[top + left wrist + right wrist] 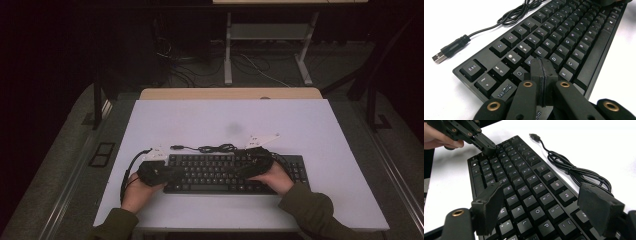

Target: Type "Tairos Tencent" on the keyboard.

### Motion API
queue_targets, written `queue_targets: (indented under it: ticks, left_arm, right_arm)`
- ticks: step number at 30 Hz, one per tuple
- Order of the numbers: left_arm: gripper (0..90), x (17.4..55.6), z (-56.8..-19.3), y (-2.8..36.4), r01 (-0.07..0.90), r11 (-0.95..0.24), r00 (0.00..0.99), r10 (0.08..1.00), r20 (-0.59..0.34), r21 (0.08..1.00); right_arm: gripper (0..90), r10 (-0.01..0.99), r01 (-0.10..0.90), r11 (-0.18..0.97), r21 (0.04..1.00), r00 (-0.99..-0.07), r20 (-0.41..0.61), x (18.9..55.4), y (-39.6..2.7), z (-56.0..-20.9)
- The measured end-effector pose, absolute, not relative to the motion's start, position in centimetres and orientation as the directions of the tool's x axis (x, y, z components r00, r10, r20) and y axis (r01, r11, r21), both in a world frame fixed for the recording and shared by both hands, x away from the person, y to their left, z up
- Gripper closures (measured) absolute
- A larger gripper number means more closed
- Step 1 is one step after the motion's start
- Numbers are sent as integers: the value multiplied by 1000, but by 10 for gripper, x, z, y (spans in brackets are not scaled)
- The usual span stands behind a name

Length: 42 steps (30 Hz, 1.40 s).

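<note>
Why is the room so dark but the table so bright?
High view: light falls on the white table, the floor behind stays dim. Left gripper view: the keyboard is sharp nearby, softer far off. Right gripper view: the table glares white, and the right gripper looks slightly blurred.

Bare white table (220, 120) beyond my keyboard (220, 172) lies open, coiled cable (212, 148) blocks its far edge, bare strip nearside.

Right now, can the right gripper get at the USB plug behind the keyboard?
Probably yes: the right gripper is open over the keyboard, and the USB plug lies bare on the table beyond it, only the coiled cable nearby.
</note>
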<state>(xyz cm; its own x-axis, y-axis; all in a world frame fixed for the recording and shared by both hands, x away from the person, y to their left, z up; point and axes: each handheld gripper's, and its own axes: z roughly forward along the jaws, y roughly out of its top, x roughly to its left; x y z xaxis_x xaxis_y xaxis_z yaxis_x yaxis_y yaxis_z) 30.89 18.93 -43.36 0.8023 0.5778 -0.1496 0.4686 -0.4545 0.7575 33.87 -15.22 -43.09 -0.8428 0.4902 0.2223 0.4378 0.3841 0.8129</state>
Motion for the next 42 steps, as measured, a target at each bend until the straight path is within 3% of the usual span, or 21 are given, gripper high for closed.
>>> queue_targets:
  ticks: [42]
  left_arm:
    - [890,309,-434,188,469,-458,805,574,-152,756]
  right_arm:
    - [207,491,438,386,812,-843,221,339,-152,-431]
